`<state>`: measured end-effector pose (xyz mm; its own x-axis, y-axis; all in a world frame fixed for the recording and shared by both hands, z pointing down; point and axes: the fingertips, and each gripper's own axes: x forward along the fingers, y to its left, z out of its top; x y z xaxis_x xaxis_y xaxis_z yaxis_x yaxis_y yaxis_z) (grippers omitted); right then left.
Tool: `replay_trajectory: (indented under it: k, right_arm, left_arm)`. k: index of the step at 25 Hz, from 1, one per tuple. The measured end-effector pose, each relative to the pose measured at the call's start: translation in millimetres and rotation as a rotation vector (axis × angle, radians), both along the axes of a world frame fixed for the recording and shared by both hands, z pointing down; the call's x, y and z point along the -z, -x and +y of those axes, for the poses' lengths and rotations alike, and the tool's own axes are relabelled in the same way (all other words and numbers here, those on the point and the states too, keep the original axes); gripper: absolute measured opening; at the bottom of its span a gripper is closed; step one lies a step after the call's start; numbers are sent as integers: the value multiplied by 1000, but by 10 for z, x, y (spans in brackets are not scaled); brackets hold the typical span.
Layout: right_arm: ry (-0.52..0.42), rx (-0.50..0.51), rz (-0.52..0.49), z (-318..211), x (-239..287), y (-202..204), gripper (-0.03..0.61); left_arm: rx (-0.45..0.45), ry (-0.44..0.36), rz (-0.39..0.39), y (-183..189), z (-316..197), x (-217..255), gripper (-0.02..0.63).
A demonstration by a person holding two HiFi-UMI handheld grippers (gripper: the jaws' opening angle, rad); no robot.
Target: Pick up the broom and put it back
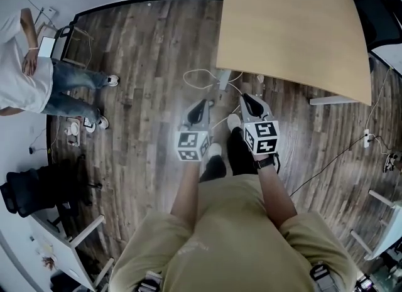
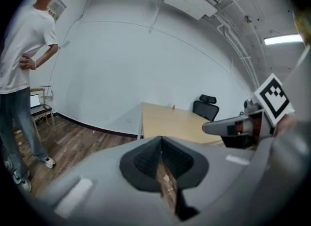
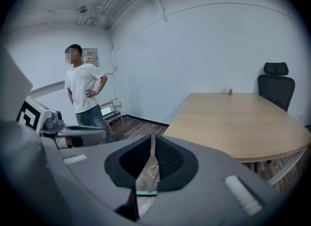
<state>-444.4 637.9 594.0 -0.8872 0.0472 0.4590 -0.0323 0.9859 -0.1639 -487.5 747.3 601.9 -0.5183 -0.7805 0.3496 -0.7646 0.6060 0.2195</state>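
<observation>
Broom was in no view. Left tool (image 1: pixel 201 105) was clenched, jaws together with nothing between them. Right tool (image 1: pixel 249 99) was clenched and empty too. Both were held side by side, apart, over the wood floor (image 1: pixel 144 64), just short of the desk (image 1: pixel 295 27) edge. White cable (image 1: pixel 200 75) lay on the floor near the desk. Person (image 1: pixel 25 77) stood far left, hands on hips. Black chair (image 1: pixel 379 8) sat beyond the desk.

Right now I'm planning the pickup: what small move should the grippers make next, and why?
Probably turn to search the room: no broom shows in any view. The left gripper and right gripper are both shut and empty, held over the wooden floor beside the table.
</observation>
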Motion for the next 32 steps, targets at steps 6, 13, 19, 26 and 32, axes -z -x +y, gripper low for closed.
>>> replay_trajectory:
  k: [6,13,19,26,32]
  right_arm:
    - [17,8,50,-320,-341,106,32]
    - [88,17,142,-427,-840,138,31]
    - [125,9,184,-481,-1066,188,31]
    - [167,-15,235,-609,-1415,206,28]
    - [194,-23,264,-652,-1623,253,28]
  left_arm:
    - [-1,79,110,93,-248,-632,2]
    - [-20,171,200,217,-427,-1321,2]
    - [-48,260,240,344,-491,-1813,2]
    - [-42,285,232,626,-697,-2289,5]
    - [-129,330,237,715,-980,-2678,183]
